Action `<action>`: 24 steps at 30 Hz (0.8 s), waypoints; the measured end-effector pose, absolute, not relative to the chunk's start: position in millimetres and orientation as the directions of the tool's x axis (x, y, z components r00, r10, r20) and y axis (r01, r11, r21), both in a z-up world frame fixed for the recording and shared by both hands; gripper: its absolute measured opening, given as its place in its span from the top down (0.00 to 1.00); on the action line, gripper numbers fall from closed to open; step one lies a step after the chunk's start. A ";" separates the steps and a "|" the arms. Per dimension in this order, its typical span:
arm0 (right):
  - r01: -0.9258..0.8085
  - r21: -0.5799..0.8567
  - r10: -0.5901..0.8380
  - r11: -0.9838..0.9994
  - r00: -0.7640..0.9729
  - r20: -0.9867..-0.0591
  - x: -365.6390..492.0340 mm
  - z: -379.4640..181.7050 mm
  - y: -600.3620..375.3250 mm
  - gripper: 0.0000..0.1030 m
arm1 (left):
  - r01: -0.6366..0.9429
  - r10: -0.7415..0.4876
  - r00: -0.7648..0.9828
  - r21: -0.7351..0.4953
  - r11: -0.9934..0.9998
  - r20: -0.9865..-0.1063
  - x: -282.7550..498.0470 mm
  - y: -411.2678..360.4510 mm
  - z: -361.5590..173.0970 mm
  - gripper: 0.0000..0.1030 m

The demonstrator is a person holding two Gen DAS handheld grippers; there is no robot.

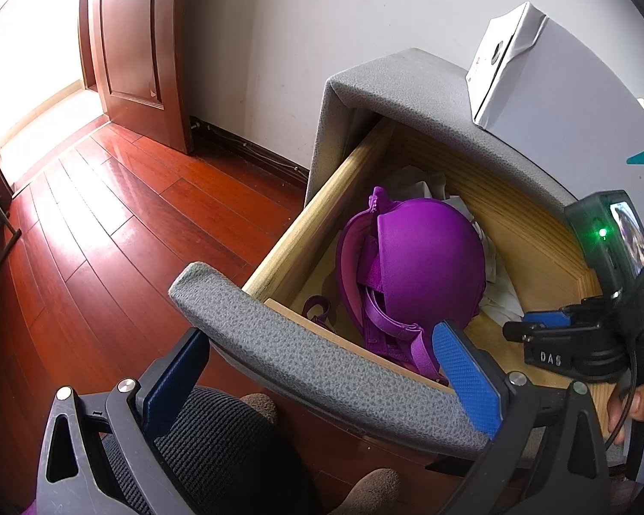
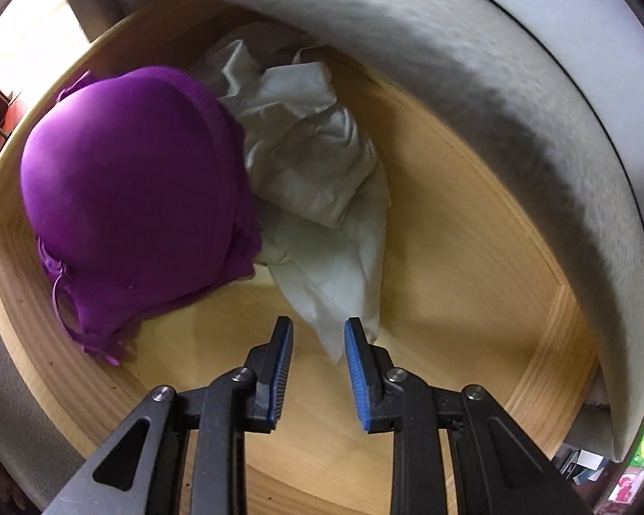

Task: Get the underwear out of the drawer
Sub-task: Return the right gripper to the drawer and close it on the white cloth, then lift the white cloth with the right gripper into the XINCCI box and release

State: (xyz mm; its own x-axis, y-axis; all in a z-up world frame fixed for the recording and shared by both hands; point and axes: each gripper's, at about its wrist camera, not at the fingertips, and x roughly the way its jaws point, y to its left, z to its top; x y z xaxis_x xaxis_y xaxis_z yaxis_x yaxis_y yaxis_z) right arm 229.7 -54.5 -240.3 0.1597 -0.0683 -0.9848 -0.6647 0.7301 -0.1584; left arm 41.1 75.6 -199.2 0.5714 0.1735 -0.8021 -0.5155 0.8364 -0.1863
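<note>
The wooden drawer [image 1: 322, 210] stands pulled out of a grey nightstand [image 1: 408, 86]. A purple bra [image 1: 425, 266] lies in it, against crumpled white cloth [image 2: 313, 163]; the bra also shows in the right wrist view [image 2: 133, 197]. My left gripper [image 1: 322, 382] is open, its blue pads straddling the drawer's grey front panel [image 1: 305, 356] without pinching it. My right gripper [image 2: 318, 343] is open inside the drawer, its tips on either side of the white cloth's lower corner, right of the bra. It also shows in the left wrist view [image 1: 536, 326].
A white box [image 1: 506, 64] sits on the nightstand top. Red wooden floor [image 1: 107, 214] and a brown door [image 1: 137, 43] lie to the left. A black mesh chair seat [image 1: 219, 450] is below the drawer front.
</note>
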 end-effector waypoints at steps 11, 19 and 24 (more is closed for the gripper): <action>-0.700 -0.155 -0.094 0.697 0.125 -0.988 235.0 -260.1 -40.8 0.95 | -0.515 0.173 0.571 -0.186 0.836 -0.802 41.3 75.6 -199.1 0.00; -0.734 -0.169 -0.103 0.658 0.134 -0.986 224.3 -252.7 -35.0 1.00 | -0.515 0.174 0.571 -0.186 0.837 -0.802 41.2 75.6 -198.9 0.00; -0.740 -0.193 -0.096 0.644 0.171 -0.980 212.0 -228.3 -39.3 1.00 | -0.515 0.174 0.572 -0.186 0.837 -0.802 41.0 75.5 -198.9 0.00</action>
State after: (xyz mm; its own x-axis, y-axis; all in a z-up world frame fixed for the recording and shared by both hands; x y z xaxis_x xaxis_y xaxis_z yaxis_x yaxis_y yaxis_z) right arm 212.0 -39.3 -228.3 0.1713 -0.0965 -0.9805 -0.7399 0.6445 -0.1927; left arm 41.0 75.5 -198.9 0.5719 0.1740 -0.8016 -0.5153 0.8366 -0.1860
